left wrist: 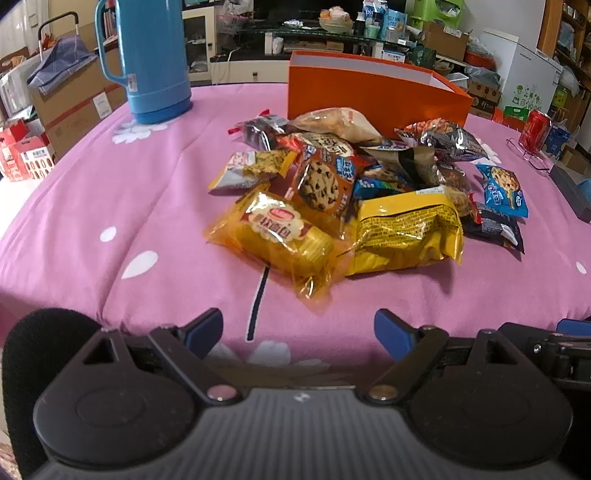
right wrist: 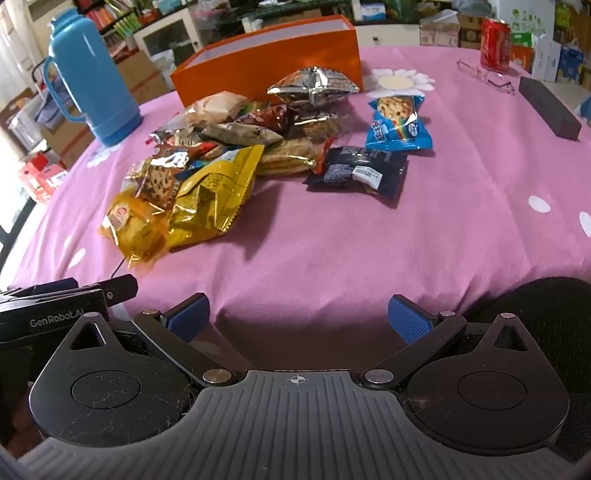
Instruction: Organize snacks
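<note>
A pink flower-print tablecloth (left wrist: 110, 192) carries a long orange cardboard box (left wrist: 369, 96), open-topped, w/ a heap of foil snack packets (left wrist: 332, 192) just in front. A tall blue plastic thermos (left wrist: 155, 62) stands left of the box. Left gripper (left wrist: 299, 328) and right gripper (right wrist: 299, 317) hover near the table edge, both jaws spread wide, holding 0 items.

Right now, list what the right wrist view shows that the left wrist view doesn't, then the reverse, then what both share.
Only the right wrist view shows the thermos lid and the white flower print beside the orange box.

Only the left wrist view shows the white chest behind the table.

Both show the open right gripper, the open left gripper, the snack pile, the orange box, the blue thermos, the red can and the dark case.
</note>
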A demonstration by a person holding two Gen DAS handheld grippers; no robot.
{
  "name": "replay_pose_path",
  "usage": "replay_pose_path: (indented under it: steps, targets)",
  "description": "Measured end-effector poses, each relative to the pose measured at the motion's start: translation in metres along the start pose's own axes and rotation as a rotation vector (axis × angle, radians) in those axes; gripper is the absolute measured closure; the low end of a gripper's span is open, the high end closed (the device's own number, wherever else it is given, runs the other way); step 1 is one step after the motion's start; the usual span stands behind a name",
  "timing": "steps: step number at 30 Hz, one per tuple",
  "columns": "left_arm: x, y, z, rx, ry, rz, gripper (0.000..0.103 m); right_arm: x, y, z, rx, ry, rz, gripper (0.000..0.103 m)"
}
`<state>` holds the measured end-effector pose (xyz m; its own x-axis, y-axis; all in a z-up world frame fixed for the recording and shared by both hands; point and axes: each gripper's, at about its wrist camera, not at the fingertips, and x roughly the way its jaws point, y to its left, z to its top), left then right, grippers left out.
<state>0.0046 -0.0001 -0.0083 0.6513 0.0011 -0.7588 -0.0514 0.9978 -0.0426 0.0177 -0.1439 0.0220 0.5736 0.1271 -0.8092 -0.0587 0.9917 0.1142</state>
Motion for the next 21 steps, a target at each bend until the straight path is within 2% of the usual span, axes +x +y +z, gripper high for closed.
replay_pose_path:
  steps: [21]
  targets:
    - [0.0038, 0.0006, -0.0016, -0.007, 0.016, 0.005, 0.016, -0.0027, 0.0034, -0.0009, -0.019, 0.001, -0.001, 0.018]
